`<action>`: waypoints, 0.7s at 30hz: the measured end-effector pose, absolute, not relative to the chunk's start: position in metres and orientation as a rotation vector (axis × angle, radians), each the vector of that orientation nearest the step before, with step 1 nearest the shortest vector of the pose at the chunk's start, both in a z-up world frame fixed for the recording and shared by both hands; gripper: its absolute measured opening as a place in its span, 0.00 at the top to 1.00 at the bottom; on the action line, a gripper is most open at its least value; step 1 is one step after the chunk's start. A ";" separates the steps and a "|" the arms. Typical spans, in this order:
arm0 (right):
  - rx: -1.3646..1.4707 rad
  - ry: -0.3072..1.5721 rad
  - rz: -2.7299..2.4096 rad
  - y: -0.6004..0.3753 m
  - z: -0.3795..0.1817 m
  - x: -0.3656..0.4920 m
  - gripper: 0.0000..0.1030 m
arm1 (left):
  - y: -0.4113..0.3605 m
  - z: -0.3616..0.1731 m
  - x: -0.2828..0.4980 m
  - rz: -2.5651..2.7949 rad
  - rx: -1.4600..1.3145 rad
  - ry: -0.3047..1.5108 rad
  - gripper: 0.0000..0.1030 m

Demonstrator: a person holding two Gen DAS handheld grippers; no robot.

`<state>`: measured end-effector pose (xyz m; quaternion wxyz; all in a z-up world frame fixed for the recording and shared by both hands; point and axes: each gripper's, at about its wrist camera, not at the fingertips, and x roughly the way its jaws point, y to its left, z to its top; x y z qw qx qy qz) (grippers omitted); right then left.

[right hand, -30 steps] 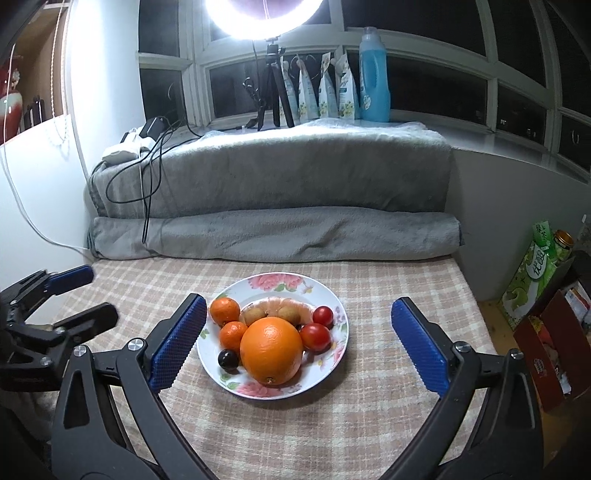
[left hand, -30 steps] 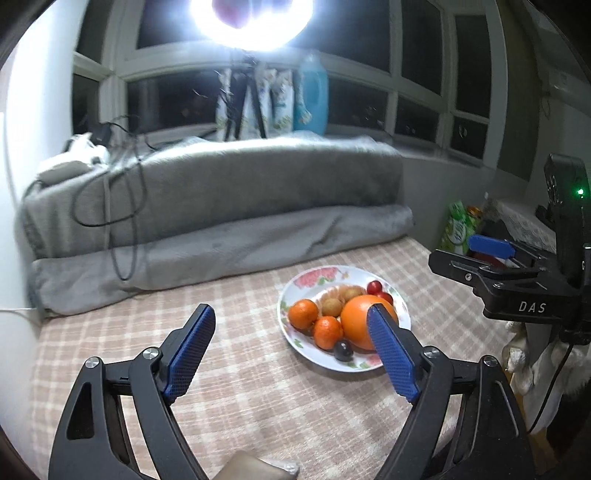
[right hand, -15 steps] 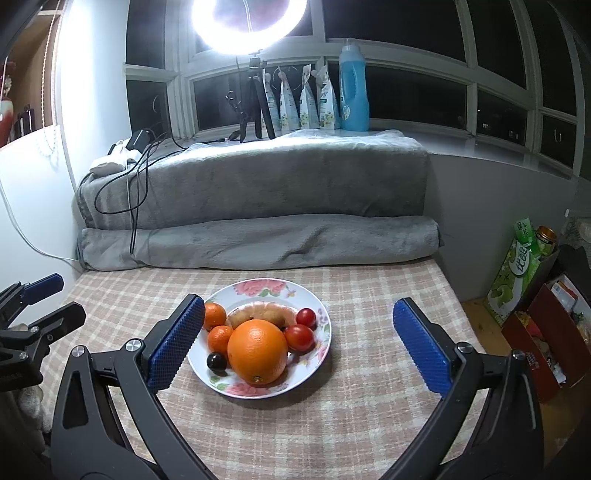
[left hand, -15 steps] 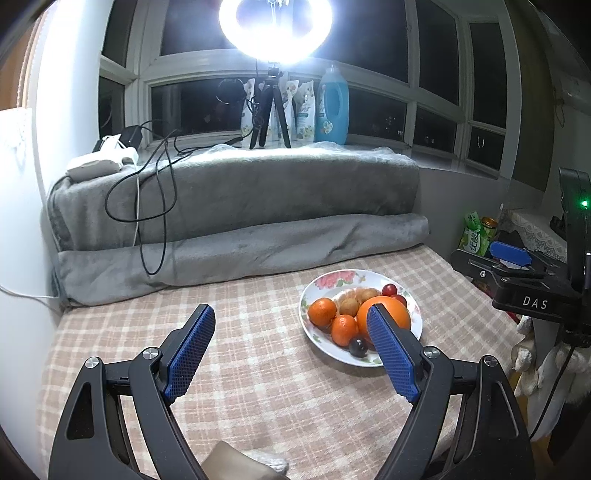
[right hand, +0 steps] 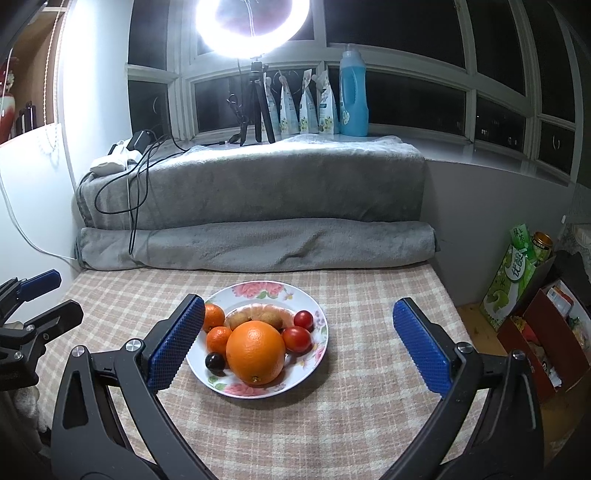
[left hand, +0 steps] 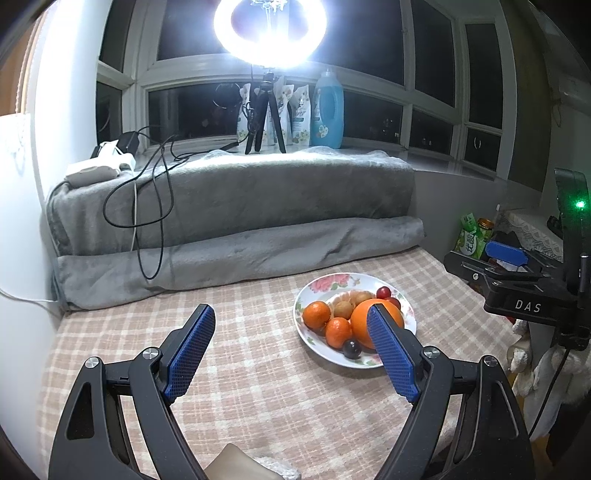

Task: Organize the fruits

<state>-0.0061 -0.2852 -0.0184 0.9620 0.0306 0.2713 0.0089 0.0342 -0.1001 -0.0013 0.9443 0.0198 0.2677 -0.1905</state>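
A flowered white plate sits on the checked tablecloth and holds a big orange, two small mandarins, two red tomatoes, a dark grape and brown kiwis. My right gripper hangs open in front of the plate, with nothing between its blue pads. My left gripper is open too, left of the plate; its right pad overlaps the orange in view. Each gripper shows at the edge of the other's view.
A rolled grey blanket lies along the back of the table, with cables draped over it. A ring light, pouches and a blue bottle stand on the sill. Cartons and a box sit on the floor at right.
Both views have tilted upward and drawn back a little, so the plate sits lower and farther off. Both grippers stay open and the fruit has not moved.
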 end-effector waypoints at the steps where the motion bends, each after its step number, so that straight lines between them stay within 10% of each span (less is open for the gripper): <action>1: 0.063 0.550 0.018 -0.286 -0.019 -0.006 0.00 | -0.100 -0.001 0.034 -0.389 0.040 0.546 0.18; 21: 0.061 0.551 0.018 -0.286 -0.018 -0.008 0.00 | -0.100 0.001 0.031 -0.393 0.038 0.542 0.18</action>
